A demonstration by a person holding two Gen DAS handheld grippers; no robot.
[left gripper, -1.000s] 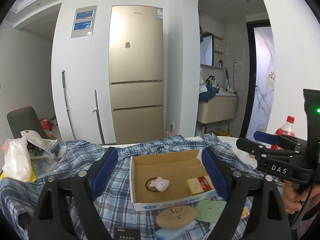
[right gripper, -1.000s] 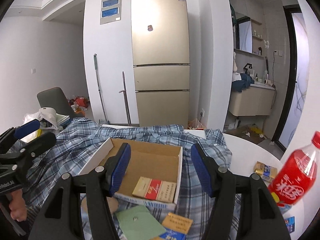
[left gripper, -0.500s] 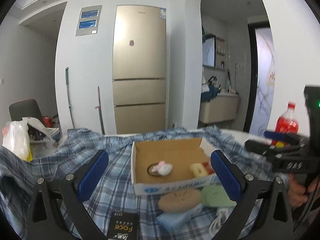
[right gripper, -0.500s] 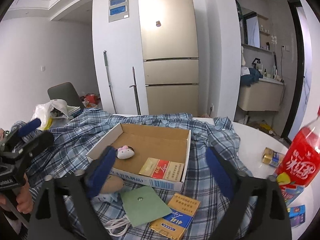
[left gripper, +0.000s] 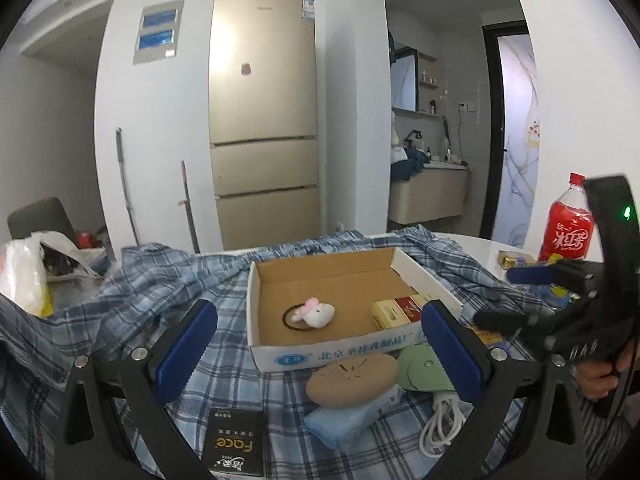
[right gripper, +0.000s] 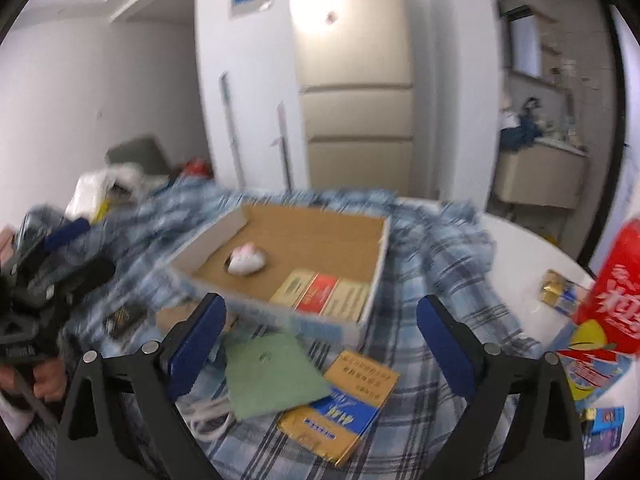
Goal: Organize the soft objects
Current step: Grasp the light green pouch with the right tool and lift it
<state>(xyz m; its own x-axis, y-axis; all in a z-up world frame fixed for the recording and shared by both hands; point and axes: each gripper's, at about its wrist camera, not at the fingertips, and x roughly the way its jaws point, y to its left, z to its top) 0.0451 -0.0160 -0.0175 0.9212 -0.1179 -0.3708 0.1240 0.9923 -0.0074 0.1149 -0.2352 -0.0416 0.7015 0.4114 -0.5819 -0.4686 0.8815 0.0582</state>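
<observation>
A shallow cardboard box (left gripper: 336,346) (right gripper: 376,276) sits on a blue plaid shirt (left gripper: 132,304) (right gripper: 452,280). Inside lie a small white and pink plush on a hair tie (left gripper: 316,313) (right gripper: 247,261) and a red and cream packet (left gripper: 396,312) (right gripper: 326,298). In front of the box lie a tan bun-shaped squishy (left gripper: 352,378), a folded light blue cloth (left gripper: 350,414) and a green pouch (left gripper: 420,364) (right gripper: 268,372). My left gripper (left gripper: 318,360) is open and empty above these. My right gripper (right gripper: 318,338) is open and empty over the green pouch.
A red drink bottle (left gripper: 566,228) (right gripper: 616,288) stands at the right on the white table (right gripper: 532,252). A white cable (left gripper: 440,424), a black packet (left gripper: 234,448) and a yellow and blue packet (right gripper: 348,404) lie near the front. A plastic bag (left gripper: 24,276) sits at left.
Both grippers have pulled back and their jaws have opened wider. The right wrist view is now blurred from motion.
</observation>
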